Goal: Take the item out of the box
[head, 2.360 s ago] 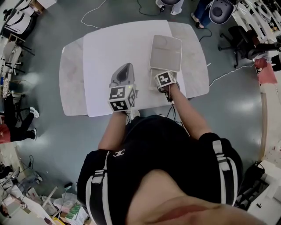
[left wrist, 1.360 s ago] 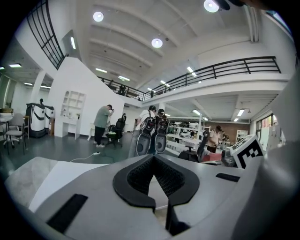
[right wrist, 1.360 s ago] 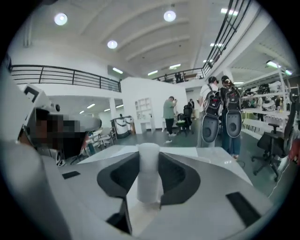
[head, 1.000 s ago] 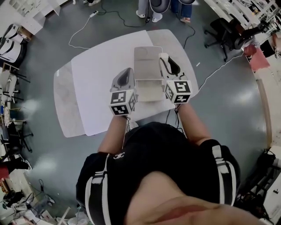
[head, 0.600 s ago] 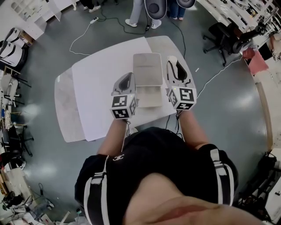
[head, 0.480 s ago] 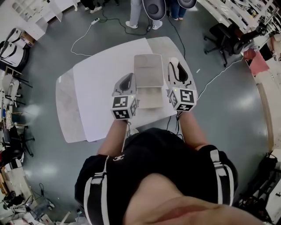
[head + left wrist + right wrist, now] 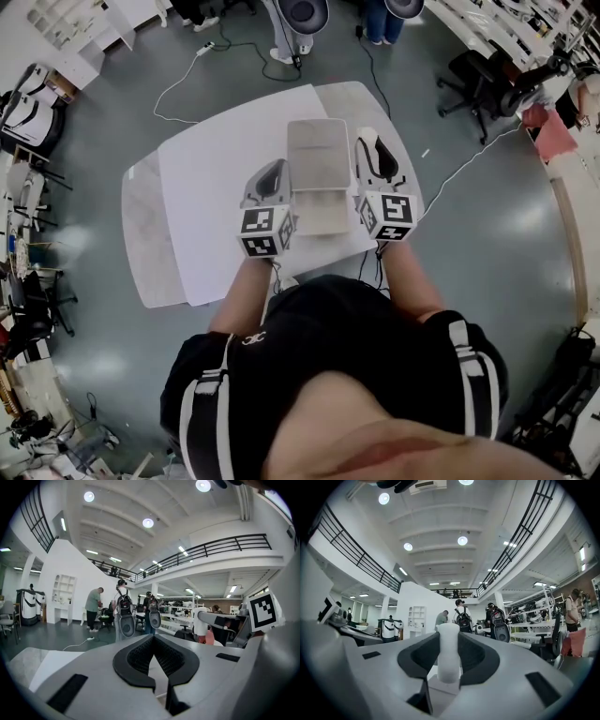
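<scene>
White cylindrical item (image 7: 449, 651): upright between pads of right tongs (image 7: 374, 148), gripped, held clear of box, just right of it. Open box (image 7: 319, 159): on table (image 7: 206, 178), between both tongs. At box's left, left tongs (image 7: 153, 638): tips together, empty.

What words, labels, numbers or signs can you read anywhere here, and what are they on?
No readable words or numbers anywhere.
On the cube of the left gripper and the cube of the right gripper: black-and-white squares only, no letters.
On the black shirt: a small white emblem, too small to read.
On the box and the white item: no print visible.
</scene>
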A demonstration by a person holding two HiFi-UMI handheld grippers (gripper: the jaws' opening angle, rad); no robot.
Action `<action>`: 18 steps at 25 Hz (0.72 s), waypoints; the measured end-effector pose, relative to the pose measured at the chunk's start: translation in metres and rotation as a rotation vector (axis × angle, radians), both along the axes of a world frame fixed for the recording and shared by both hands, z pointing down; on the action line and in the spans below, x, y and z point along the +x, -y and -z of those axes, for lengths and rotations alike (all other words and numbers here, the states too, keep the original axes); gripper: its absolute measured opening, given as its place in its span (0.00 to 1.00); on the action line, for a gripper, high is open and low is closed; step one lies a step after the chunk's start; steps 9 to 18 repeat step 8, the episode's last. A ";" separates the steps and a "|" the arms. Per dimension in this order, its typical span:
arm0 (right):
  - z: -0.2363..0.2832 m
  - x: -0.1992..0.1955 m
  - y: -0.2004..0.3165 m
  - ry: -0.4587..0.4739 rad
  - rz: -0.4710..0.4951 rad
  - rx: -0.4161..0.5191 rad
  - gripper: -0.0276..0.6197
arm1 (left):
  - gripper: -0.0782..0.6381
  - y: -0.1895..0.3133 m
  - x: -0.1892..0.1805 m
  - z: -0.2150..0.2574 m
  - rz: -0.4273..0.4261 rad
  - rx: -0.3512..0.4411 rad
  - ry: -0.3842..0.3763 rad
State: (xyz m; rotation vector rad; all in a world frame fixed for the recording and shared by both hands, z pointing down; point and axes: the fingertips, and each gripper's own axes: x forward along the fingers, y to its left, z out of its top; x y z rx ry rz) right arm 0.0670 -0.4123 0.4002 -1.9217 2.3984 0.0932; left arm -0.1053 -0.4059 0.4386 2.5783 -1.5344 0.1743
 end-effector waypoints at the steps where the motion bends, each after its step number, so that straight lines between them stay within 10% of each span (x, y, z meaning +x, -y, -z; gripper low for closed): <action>1: 0.000 -0.001 0.000 0.000 0.001 0.000 0.23 | 0.13 -0.001 0.000 0.000 0.000 0.000 0.000; 18: -0.002 -0.004 0.002 -0.001 0.014 -0.006 0.23 | 0.13 -0.002 -0.001 -0.002 0.004 -0.001 0.002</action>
